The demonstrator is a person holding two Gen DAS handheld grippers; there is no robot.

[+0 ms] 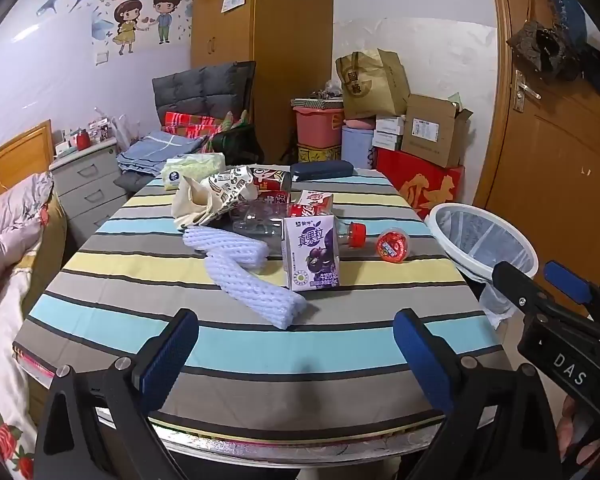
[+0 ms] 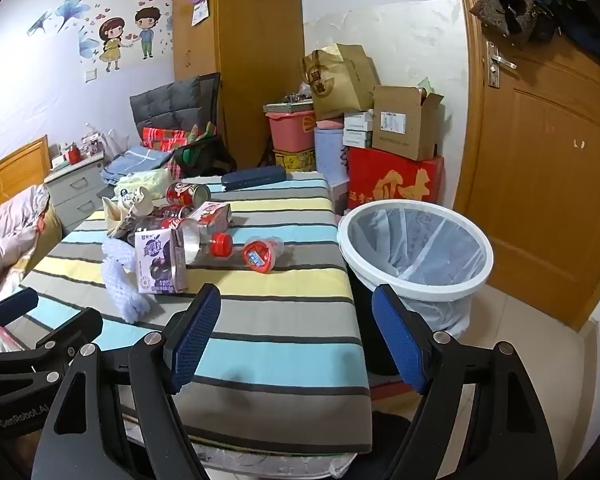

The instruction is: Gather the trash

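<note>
Trash lies in a heap on the striped table (image 1: 260, 344): a purple drink carton (image 1: 311, 252) upright, white foam netting (image 1: 244, 268) in front of it, a clear bottle with a red cap (image 1: 356, 234), a small red-lidded cup (image 1: 392, 245), a red can (image 1: 270, 180) and crumpled paper (image 1: 220, 196). The white bin (image 2: 416, 244) with a clear liner stands off the table's right edge. My left gripper (image 1: 296, 354) hangs open over the near edge, nothing between its fingers. My right gripper (image 2: 296, 338) is open too, above the table's near right corner, short of the carton (image 2: 160, 260).
A dark case (image 1: 322, 170) and a tissue pack (image 1: 194, 168) lie at the table's far end. Boxes (image 2: 396, 176) and a pink tub (image 2: 292, 130) are stacked against the back wall. A bed (image 1: 8, 240) runs along the left, a wooden door (image 2: 540, 160) on the right.
</note>
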